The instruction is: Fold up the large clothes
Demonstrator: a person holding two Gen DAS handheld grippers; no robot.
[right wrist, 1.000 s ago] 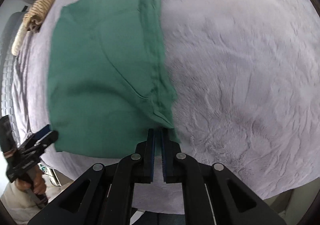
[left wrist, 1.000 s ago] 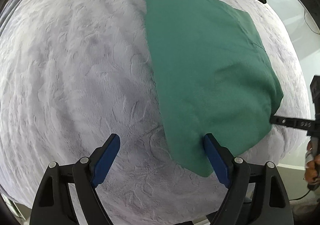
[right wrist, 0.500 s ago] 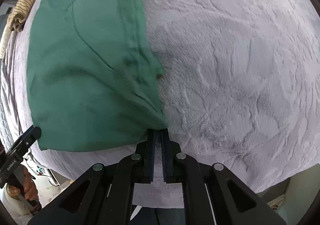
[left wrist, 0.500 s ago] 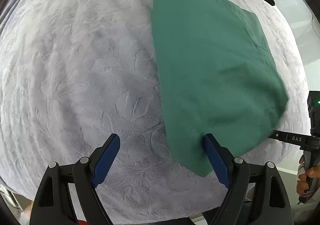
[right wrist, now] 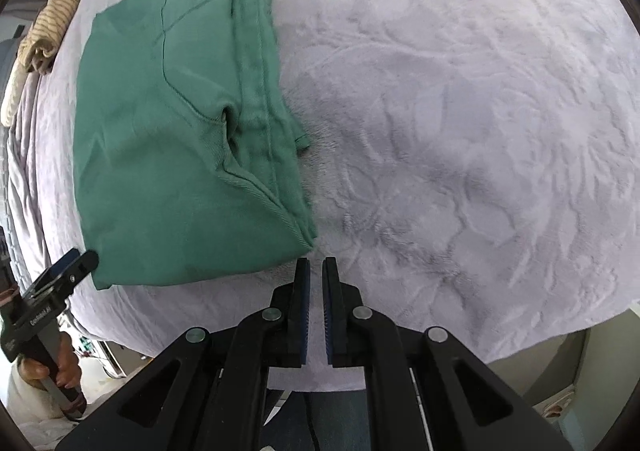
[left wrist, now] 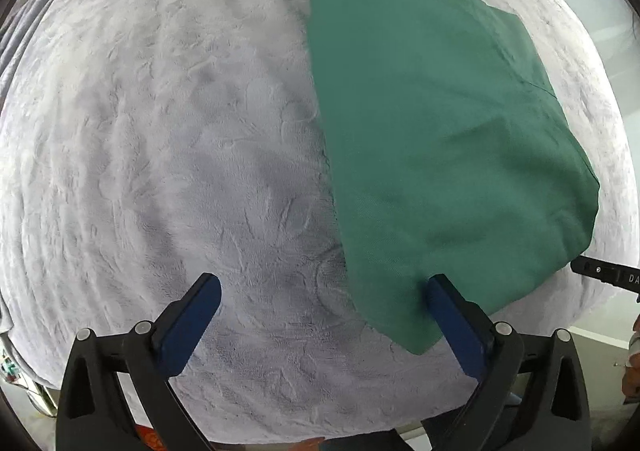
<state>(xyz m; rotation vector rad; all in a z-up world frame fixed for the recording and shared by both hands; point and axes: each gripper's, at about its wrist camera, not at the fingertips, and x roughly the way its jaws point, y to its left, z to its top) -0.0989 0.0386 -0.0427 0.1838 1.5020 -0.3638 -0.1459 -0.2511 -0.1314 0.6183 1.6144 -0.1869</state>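
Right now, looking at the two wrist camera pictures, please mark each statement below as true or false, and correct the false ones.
1. The folded green garment lies on the pale grey plush blanket. True.
2. The right gripper pinches a corner of the garment. False: its jaws are shut just short of the corner, with no cloth between them.
3. The left gripper stands wide open. True; its jaws have just been opening, and one blue pad sits over the garment's edge without pinching it.
4. A beige striped cloth lies on top of the garment. False: it lies apart, near the blanket's far edge.
5. The garment is red. False: green.
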